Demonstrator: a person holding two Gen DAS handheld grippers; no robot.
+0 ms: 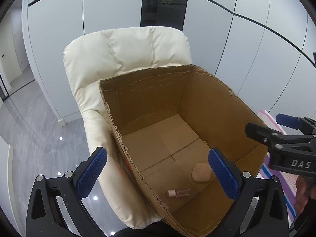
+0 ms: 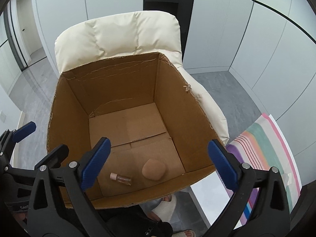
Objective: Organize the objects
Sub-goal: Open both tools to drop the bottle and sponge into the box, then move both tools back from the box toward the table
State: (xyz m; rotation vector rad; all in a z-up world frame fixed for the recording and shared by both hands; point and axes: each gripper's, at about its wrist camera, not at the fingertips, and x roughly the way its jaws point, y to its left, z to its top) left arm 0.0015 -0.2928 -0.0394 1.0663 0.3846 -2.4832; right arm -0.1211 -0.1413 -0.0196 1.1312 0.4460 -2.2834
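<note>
Both the left gripper (image 1: 158,174) and right gripper (image 2: 159,163) gape wide, empty, above a cardboard box (image 2: 122,79) (on a cream chair (image 2: 118,37)) holding a small bottle (image 2: 120,178) and a sponge (image 2: 153,169).

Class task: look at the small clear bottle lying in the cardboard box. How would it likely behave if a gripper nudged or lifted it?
The small clear bottle lies on its side on the box floor, so a nudge would probably roll it. It looks see-through and smooth, so it may be slippery and perhaps fragile. Being small, it is likely light.

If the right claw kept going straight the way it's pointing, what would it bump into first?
Probably the bare floor of the cardboard box; the right claw is open above it, near the sponge. Depth is uncertain.
</note>
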